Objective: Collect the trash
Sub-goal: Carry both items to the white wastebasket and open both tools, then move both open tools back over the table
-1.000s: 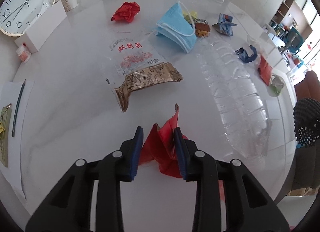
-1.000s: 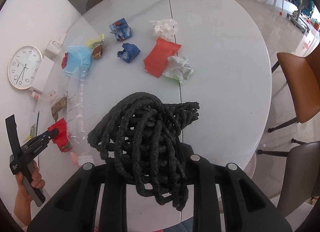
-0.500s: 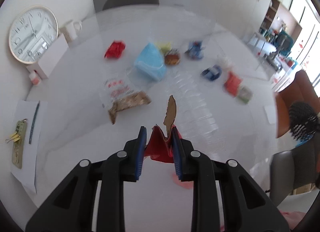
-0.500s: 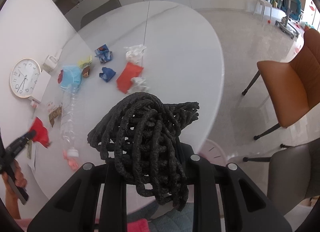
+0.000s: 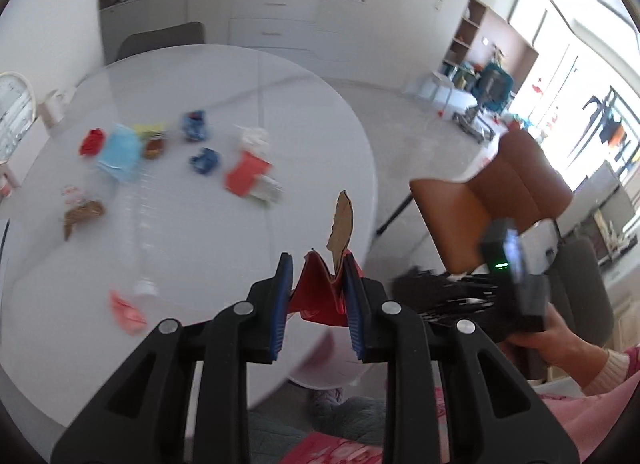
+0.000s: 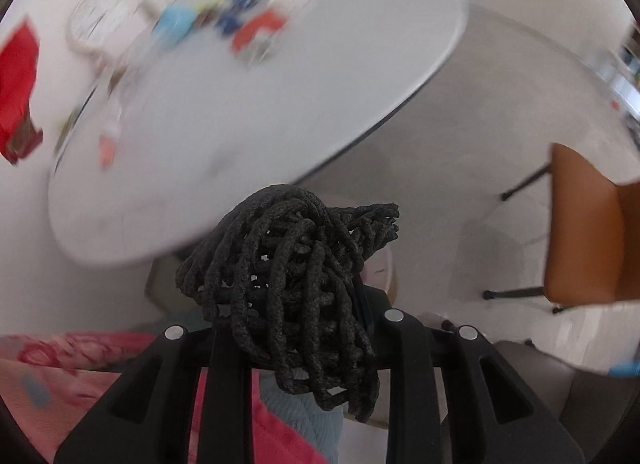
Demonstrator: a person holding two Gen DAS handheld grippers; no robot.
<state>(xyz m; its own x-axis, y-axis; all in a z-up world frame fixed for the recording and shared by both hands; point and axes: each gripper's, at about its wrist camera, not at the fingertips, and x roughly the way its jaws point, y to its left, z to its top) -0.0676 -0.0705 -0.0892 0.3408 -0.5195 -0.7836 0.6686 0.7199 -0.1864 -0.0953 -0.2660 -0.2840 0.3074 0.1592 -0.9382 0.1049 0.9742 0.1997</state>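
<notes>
Currently carrying red wrapper (image 5: 320, 296) clenched in left claw (image 5: 316, 304) off desk (image 5: 224, 112), needing drop into black net bag (image 6: 288, 288) gripped by right claw (image 6: 296, 328).

I count on my table (image 5: 224, 232): 1 red wrapper (image 5: 320, 292) in my tongs | 2 blue wads (image 5: 205, 160) | 1 blue mask (image 5: 120, 154) | 1 clear bottle (image 5: 138, 224) | 1 red packet (image 5: 246, 174) | 1 black net bag (image 6: 288, 276) | 1 clock (image 6: 96, 24) | 1 orange chair (image 5: 492, 204)

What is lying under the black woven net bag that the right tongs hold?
Under the black net bag pale floor and pink flowered cloth show. The bag hides the right tongs tips; its inside is unseen.
</notes>
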